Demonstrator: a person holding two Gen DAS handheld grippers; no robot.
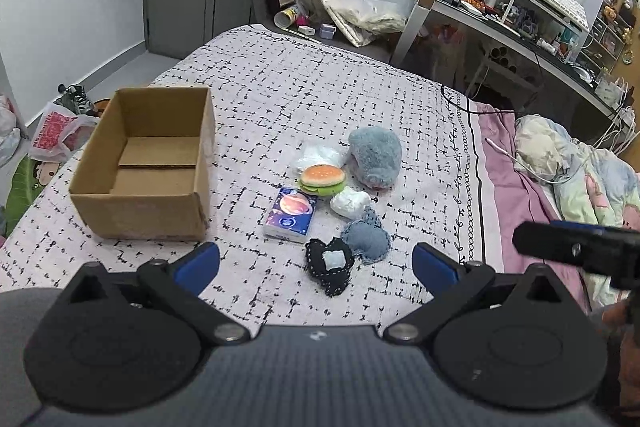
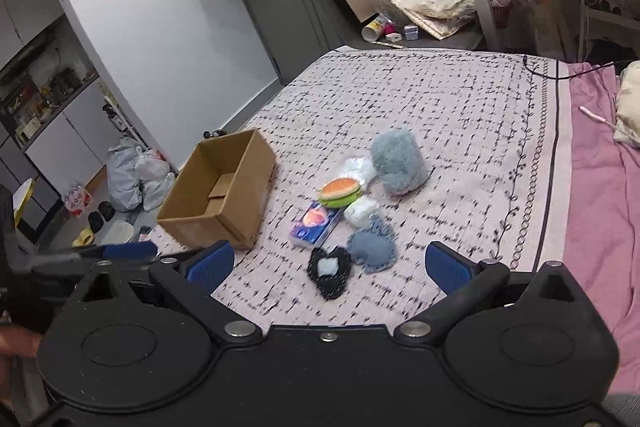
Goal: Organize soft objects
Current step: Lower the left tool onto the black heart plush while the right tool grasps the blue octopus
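The soft things lie in a pile just right of the empty cardboard box (image 1: 148, 163). Nothing has been picked up yet. The left gripper (image 1: 316, 267) and the right gripper (image 2: 330, 267) are spread wide and hold nothing. The black pouch (image 1: 330, 265), farthest from the box, should be grabbed first, pinched at its middle, then dropped inside.

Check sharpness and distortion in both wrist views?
Left wrist: sharp, the burger toy and cardboard box crisp; fisheye bends the desk edge. Right wrist: motion blur smears the bedspread pattern and black pouch; dark vignette in corners.
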